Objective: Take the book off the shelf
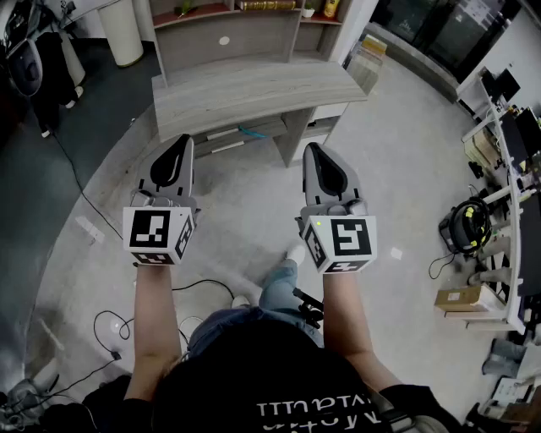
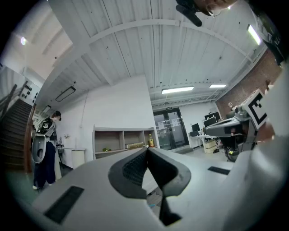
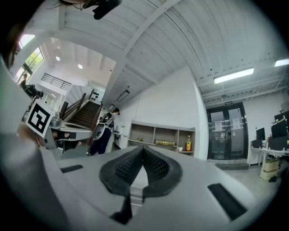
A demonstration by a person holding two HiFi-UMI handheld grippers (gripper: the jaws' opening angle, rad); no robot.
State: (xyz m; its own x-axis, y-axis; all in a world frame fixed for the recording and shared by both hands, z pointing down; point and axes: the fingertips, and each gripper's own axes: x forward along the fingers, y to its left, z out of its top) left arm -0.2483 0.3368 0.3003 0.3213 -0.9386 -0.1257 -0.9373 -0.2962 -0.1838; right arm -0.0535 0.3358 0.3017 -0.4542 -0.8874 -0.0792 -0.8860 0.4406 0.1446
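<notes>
Before the shelf [image 1: 224, 38] | left tongs [image 2: 147, 149] together, empty | right tongs [image 3: 143, 147] likewise | book [image 3: 165, 143] on shelf | staircase [image 3: 86, 113]: gripper views only

I note a pale grey floor [image 1: 397, 152] across most of the head view, darker at the upper left. A grey wood-grain desk [image 1: 254, 89] stands at upper centre, with an open shelf unit [image 1: 228, 25] on its rear edge. A white cylindrical bin [image 1: 125, 30] stands at the upper left, and black cables [image 1: 110, 326] trail at the lower left. Workbenches [image 1: 507, 169] line the right edge, with a cardboard box [image 1: 461, 298] beneath. In my gripper views, the ceiling [image 2: 153, 49] is white ribbed panelling with lit strip lights [image 2: 179, 90]. The white wall [image 3: 167, 108] has glass double doors [image 3: 228, 135] at its right and a staircase [image 3: 86, 113] at its left.
</notes>
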